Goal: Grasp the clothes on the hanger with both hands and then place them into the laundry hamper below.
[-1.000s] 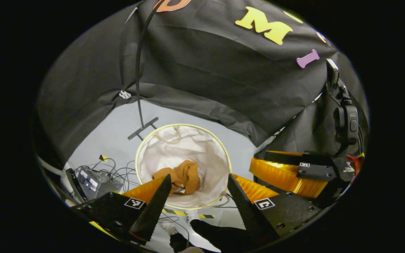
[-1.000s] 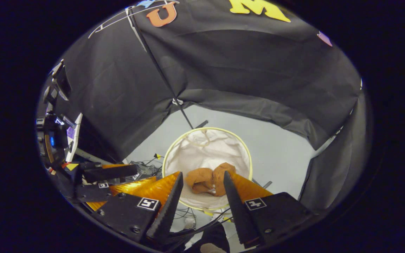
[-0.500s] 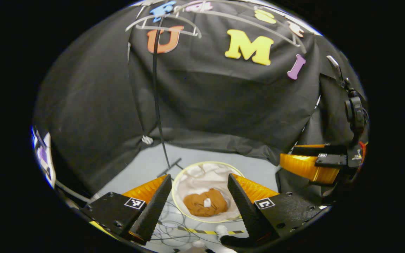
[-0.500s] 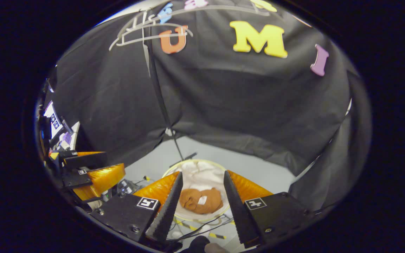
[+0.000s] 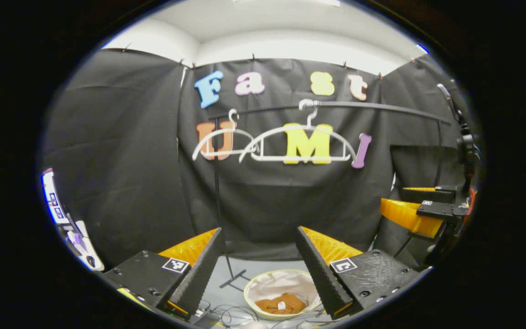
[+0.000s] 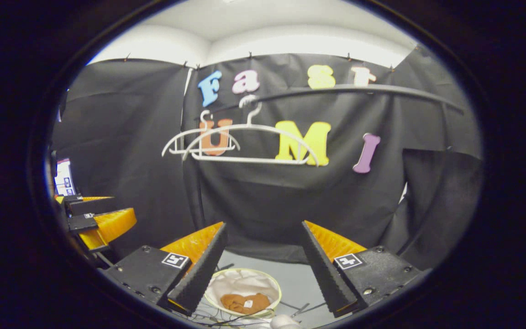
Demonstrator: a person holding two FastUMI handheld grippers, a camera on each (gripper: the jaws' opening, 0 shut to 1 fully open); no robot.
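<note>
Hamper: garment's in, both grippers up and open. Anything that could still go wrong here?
Little left, but:
1. Cables lie on the floor right beside the hamper; a step or a lowered gripper could snag them.
2. Two bare hangers hang on the rail ahead of the open right gripper; swinging forward could knock them off.
3. The garment sits bunched near one side, though inside the rim.

- A recording booth set up as a laundry corner, not a lived-in home.
- Black cloth wall (image 5: 121, 173) pinned below a white ceiling (image 5: 267, 23), upper frame.
- Garment rail (image 6: 359, 90) with bare hangers (image 5: 297, 144).
- Loose cables (image 5: 226, 313) on the floor, bottom centre.
</note>
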